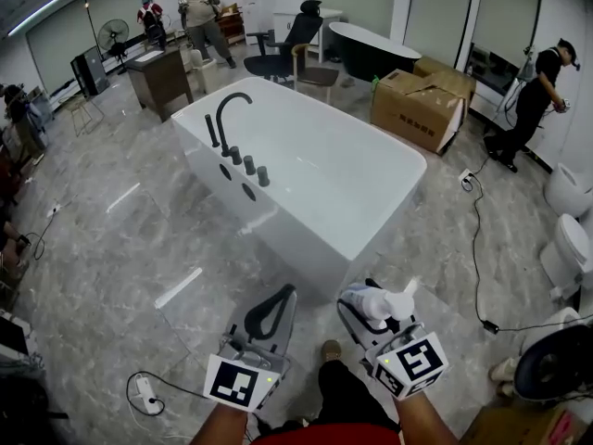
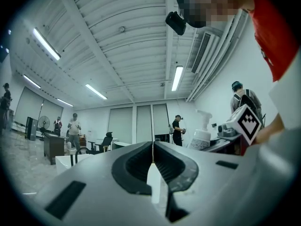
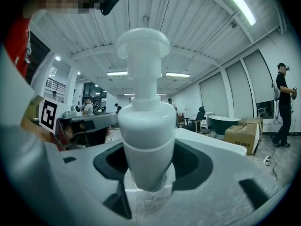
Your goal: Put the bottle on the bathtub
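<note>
A white pump bottle (image 3: pixel 143 126) stands upright between the jaws of my right gripper (image 3: pixel 146 168), which is shut on it. In the head view the bottle (image 1: pixel 380 302) is held low at the right, short of the white bathtub (image 1: pixel 371 239) and near its front corner. My left gripper (image 1: pixel 269 313) is beside it at the left, shut and empty, its jaws meeting in the left gripper view (image 2: pixel 153 166). The bottle (image 2: pixel 202 134) shows there at the right. A black tap (image 1: pixel 227 119) and several black knobs (image 1: pixel 248 163) sit on the tub's left rim.
A cardboard box (image 1: pixel 422 105) stands behind the tub at the right, with a black tub (image 1: pixel 371 49) and a chair (image 1: pixel 292 49) beyond. People stand at the back and right (image 1: pixel 537 95). Cables (image 1: pixel 477 248) and toilets (image 1: pixel 565 248) lie to the right.
</note>
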Tool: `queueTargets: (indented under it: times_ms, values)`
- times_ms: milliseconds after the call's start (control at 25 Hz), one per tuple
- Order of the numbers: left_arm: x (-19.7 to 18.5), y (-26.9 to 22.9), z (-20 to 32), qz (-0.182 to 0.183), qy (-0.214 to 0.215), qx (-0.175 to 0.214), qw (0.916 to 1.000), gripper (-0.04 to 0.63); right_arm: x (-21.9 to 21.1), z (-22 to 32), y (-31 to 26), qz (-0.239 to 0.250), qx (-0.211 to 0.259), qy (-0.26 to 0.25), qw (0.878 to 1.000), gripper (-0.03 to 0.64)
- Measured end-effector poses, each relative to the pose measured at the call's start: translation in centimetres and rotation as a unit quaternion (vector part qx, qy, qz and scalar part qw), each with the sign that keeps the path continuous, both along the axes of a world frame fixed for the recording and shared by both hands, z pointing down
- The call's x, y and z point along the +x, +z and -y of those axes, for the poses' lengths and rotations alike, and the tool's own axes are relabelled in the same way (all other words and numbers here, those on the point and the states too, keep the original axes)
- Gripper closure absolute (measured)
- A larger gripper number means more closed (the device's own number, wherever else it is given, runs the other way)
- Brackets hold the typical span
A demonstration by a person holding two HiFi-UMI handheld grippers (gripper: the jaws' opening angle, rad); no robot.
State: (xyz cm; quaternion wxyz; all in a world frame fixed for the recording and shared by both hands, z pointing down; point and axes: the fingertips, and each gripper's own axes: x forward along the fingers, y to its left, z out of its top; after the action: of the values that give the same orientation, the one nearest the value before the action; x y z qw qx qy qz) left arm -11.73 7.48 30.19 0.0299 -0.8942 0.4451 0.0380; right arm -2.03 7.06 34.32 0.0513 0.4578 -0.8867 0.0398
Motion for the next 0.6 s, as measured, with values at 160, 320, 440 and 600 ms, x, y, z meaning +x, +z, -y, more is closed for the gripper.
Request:
queueTargets:
  times_ms: [160,320,440,600]
  values:
    - [1.5,1.8,7.1,0.015,-0.014,-0.009,0.9998,0.581,1.7,7.1,2.3,-0.018,-0.010,-0.011,1.000,0.371]
    - [3.3,3.5,13.9,0.024,-0.034,-0.026,0.9988,0.581,3.5,14.0,4.6,-0.032,-0.028,-0.026,0.999,0.371]
    - [4.4,5.0,17.9,0.032,-0.047,-0.037,0.9977,0.581,4.3,18.2,6.9,-0.047,-0.042,-0.042,0.997,0.371]
    - [5.0,7.5,22.1,0.042,-0.070,-0.053,0.9953,0.581,4.4,22.7,10.6,-0.065,-0.056,-0.065,0.994,0.371]
